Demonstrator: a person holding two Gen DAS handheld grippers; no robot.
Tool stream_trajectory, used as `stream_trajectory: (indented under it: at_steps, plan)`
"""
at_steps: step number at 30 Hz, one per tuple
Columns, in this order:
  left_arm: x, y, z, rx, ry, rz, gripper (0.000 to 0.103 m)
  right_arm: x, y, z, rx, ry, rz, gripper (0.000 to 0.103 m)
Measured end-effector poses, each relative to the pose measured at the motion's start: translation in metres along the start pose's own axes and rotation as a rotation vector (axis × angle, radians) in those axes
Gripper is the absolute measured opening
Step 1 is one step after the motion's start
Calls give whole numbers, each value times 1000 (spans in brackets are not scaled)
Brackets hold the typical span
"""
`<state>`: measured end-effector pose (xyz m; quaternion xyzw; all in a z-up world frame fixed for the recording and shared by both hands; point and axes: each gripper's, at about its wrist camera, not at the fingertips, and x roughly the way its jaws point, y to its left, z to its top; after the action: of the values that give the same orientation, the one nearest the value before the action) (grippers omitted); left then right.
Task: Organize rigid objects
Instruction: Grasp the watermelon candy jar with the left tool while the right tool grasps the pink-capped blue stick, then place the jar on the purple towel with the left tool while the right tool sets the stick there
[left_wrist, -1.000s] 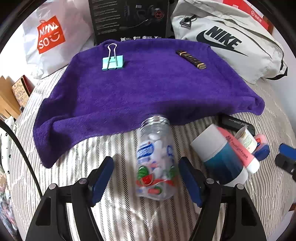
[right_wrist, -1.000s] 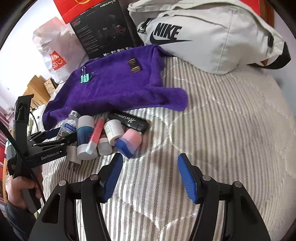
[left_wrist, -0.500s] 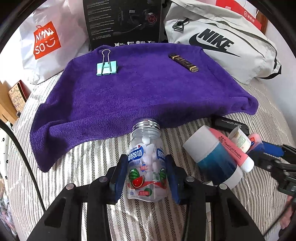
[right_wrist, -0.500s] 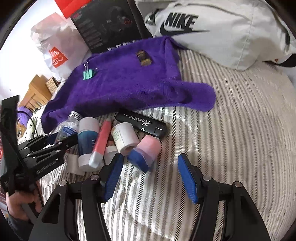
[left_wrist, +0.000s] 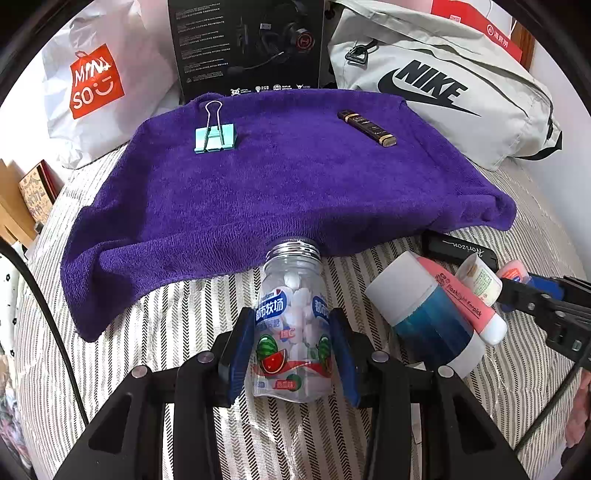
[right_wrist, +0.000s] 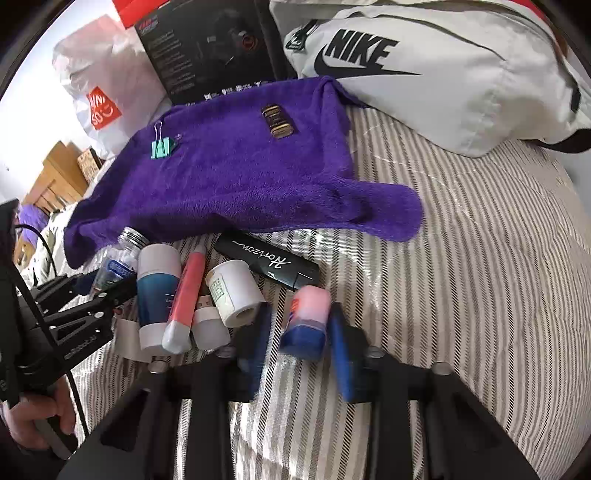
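My left gripper (left_wrist: 291, 347) is shut on a clear candy bottle (left_wrist: 291, 317) with a watermelon label, lying on the striped bedcover just before the purple towel (left_wrist: 295, 184). A teal binder clip (left_wrist: 214, 138) and a brown-and-gold tube (left_wrist: 367, 127) lie on the towel. My right gripper (right_wrist: 301, 343), blurred, is closed against both sides of a pink-and-blue container (right_wrist: 306, 321). Left of it lie a white jar (right_wrist: 232, 291), a pink tube (right_wrist: 186, 295), a blue-and-white cylinder (right_wrist: 157, 291) and a black Horizon case (right_wrist: 266, 262).
A grey Nike bag (left_wrist: 443, 88), a black headset box (left_wrist: 247, 44) and a white Miniso bag (left_wrist: 96, 81) stand behind the towel. Open striped bedcover (right_wrist: 461, 277) stretches to the right. A hand (right_wrist: 33, 417) holds the left gripper's handle.
My left gripper closed onto the candy bottle. My right gripper moved forward to the pink-and-blue container and its jaws narrowed around it.
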<state>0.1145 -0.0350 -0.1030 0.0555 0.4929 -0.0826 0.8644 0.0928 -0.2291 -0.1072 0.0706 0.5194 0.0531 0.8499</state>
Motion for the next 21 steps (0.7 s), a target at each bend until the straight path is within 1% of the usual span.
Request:
stream_trajectory:
  at_steps: [4, 7, 10, 12, 14, 19, 21]
  plan:
    - [-2, 4, -1, -3, 8, -17, 39, -5, -1, -4, -13, -2, -1, 23]
    - [-3, 6, -4, -1, 6, -13, 39, -11, -6, -7, -11, -9, -15, 23]
    - [-2, 3, -3, 4, -3, 3, 39, -6, -5, -8, -27, 13, -30, 23]
    - [-2, 2, -4, 3, -14, 1, 39, -4, -2, -9, -45, 6, -42, 23]
    - [-2, 3, -4, 3, -14, -14, 39, -5, -2, -10, -44, 9, -41, 23]
    - [-9, 20, -6, -52, -2, -99, 39, -17, -8, -9, -22, -7, -3, 23]
    - [-10, 23, -6, -57, 1, -98, 39, -19, -9, -7, -25, -10, 3, 23]
